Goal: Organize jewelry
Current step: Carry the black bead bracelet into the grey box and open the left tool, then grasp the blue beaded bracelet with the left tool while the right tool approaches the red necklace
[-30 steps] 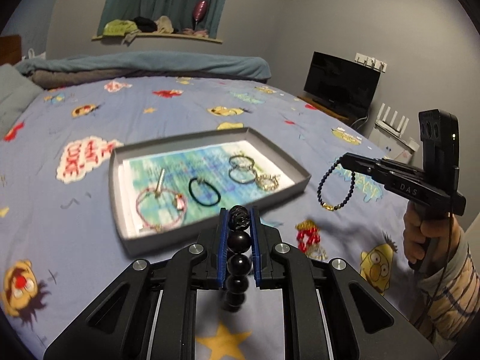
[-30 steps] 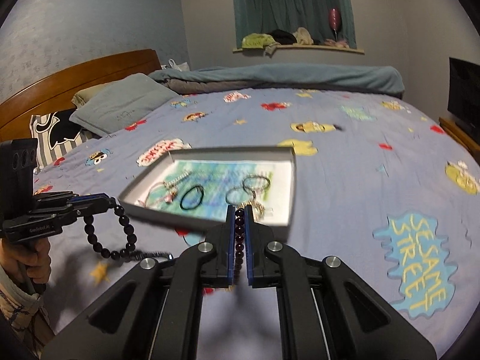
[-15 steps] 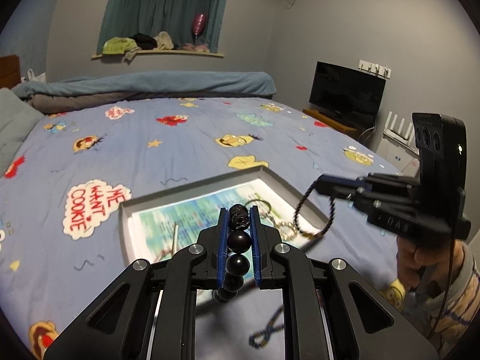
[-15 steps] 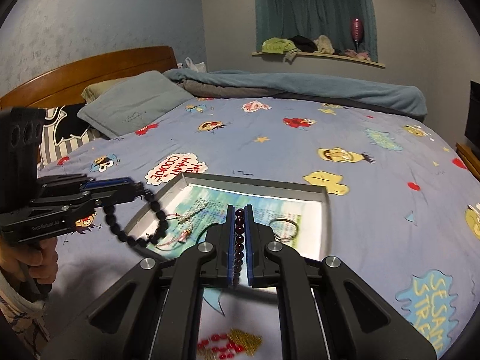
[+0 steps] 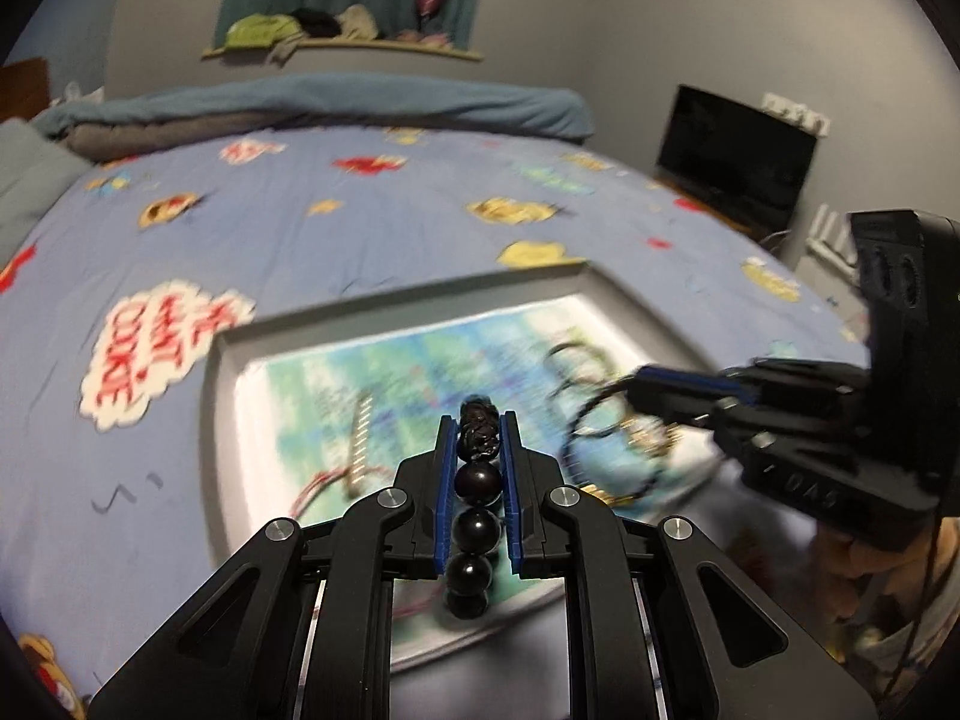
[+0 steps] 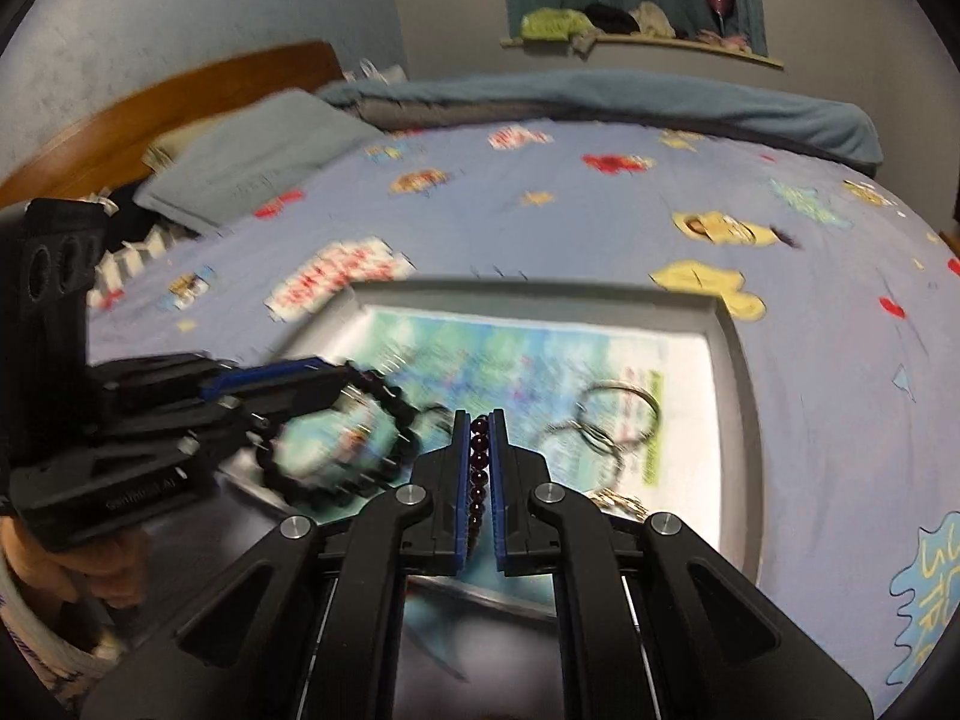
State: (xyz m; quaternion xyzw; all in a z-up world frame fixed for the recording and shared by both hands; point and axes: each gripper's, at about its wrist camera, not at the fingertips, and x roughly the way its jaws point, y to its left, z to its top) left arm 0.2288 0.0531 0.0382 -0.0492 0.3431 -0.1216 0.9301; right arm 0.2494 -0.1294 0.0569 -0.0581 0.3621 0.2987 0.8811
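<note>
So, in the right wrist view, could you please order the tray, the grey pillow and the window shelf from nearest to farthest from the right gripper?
1. Tray: just ahead of and below the right gripper, which holds a small-bead bracelet.
2. Grey pillow: far left, by the headboard.
3. Window shelf: on the back wall, upper right.

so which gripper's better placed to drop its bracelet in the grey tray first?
Probably left. The left gripper, shut on the big black bead bracelet, hangs over the grey tray floor. The right gripper, holding the small dark bead bracelet, sits nearer the tray's edge.
</note>
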